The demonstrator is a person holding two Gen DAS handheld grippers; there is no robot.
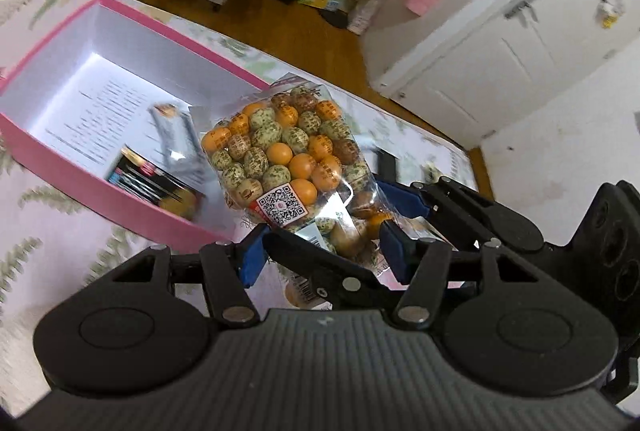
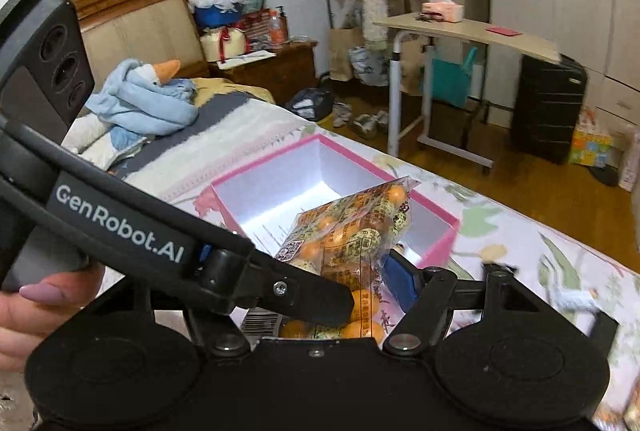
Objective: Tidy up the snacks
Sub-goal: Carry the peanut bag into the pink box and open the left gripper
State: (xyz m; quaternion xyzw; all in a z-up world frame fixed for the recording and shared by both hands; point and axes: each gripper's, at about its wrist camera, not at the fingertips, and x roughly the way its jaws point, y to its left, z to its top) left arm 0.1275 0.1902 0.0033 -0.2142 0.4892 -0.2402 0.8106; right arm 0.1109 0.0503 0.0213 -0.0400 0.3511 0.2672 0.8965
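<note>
A clear bag of orange and speckled round snacks (image 1: 280,151) is held up over the near corner of a pink box (image 1: 52,167) with a white inside. My left gripper (image 1: 320,251) and my right gripper (image 2: 352,279) are both shut on the bag's lower end, crossing each other. The bag also shows in the right wrist view (image 2: 352,227), tilted toward the pink box (image 2: 440,243). Inside the box lie a printed sheet (image 1: 104,115), a dark snack packet (image 1: 156,183) and a silvery wrapper (image 1: 176,135).
The box sits on a bed with a leaf-print cover (image 1: 40,271). A blue plush goose (image 2: 148,99) lies near the headboard. A side table (image 2: 460,31), a black drawer unit (image 2: 548,103) and white cabinets (image 1: 500,43) stand on the wooden floor beyond the bed.
</note>
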